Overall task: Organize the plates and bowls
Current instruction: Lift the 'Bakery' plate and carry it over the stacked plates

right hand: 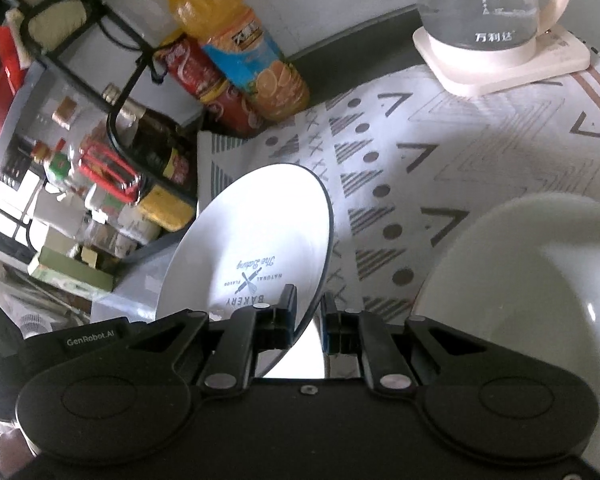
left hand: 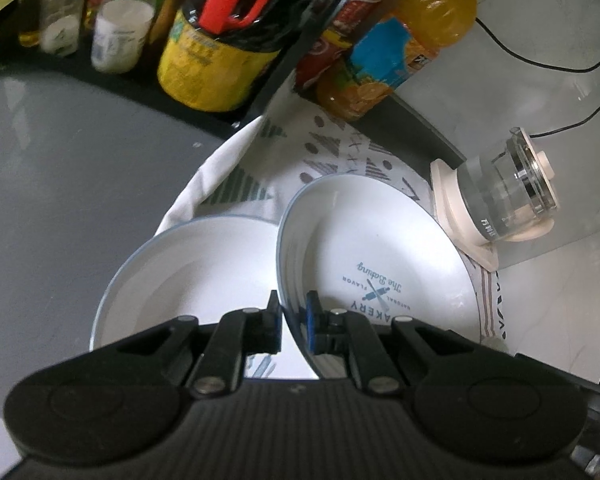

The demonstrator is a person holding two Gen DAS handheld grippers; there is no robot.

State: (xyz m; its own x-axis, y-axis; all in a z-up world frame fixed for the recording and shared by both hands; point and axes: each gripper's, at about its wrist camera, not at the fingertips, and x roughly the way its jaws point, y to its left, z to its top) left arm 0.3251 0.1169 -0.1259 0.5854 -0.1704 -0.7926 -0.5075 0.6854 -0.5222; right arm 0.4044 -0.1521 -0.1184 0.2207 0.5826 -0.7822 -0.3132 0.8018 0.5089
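My left gripper [left hand: 294, 312] is shut on the rim of a white bowl with a blue "Bakery" print [left hand: 380, 256], held tilted above the patterned cloth. A second white plate [left hand: 188, 272] lies just left of it, partly under the gripper. My right gripper [right hand: 309, 312] is shut on the rim of a white "Bakery" plate [right hand: 256, 232], held tilted up over the cloth. A plain white bowl [right hand: 532, 280] sits at the right of the right wrist view.
A patterned tablecloth [right hand: 440, 152] covers the table. A glass kettle on a cream base [right hand: 488, 28] stands at the back; it also shows in the left wrist view [left hand: 500, 200]. An orange juice bottle [right hand: 240, 44], a red can and a rack of bottles [right hand: 100, 160] crowd the back left.
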